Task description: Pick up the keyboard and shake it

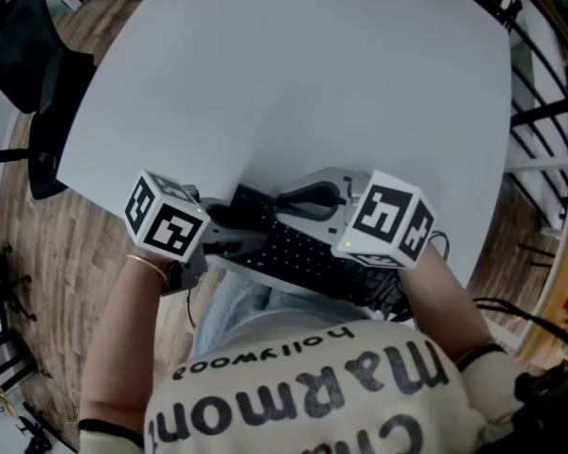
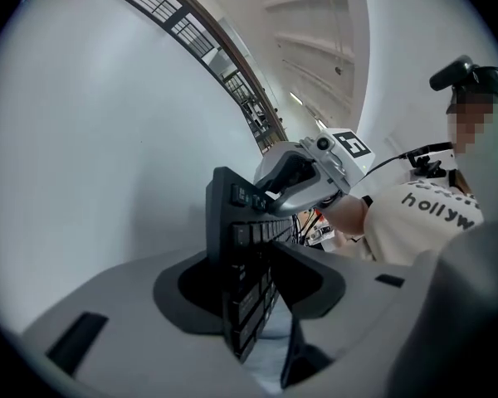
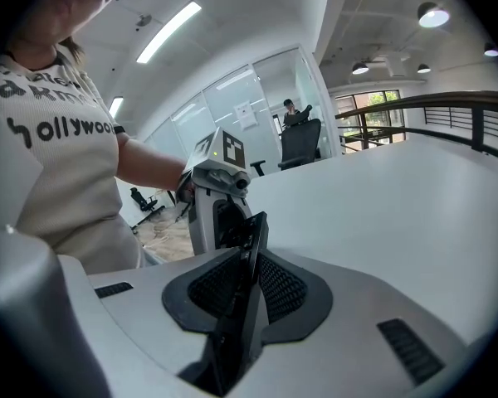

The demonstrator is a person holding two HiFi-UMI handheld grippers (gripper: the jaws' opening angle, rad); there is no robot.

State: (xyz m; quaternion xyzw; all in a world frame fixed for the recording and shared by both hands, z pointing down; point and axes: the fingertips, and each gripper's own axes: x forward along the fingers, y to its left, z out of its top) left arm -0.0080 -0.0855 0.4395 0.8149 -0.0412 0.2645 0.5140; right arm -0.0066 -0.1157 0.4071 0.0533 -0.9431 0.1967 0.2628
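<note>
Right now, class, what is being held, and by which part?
The black keyboard: the left hand-held gripper grips its left end, the right hand-held gripper clamps its far long edge.

The white desk [image 1: 312, 74] stands on a wood floor [image 1: 66, 244], with a black chair [image 1: 24, 45] beside its left edge, a dark railing [image 1: 549, 112] along its right edge, and cables [image 1: 516, 312] near its right front corner.

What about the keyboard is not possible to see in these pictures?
- Head view: both ends of the keyboard, covered by the left gripper and right gripper.
- Head view: key letters, too small.
- Both gripper views: key letters again; the keyboard stands edge-on and dark.
</note>
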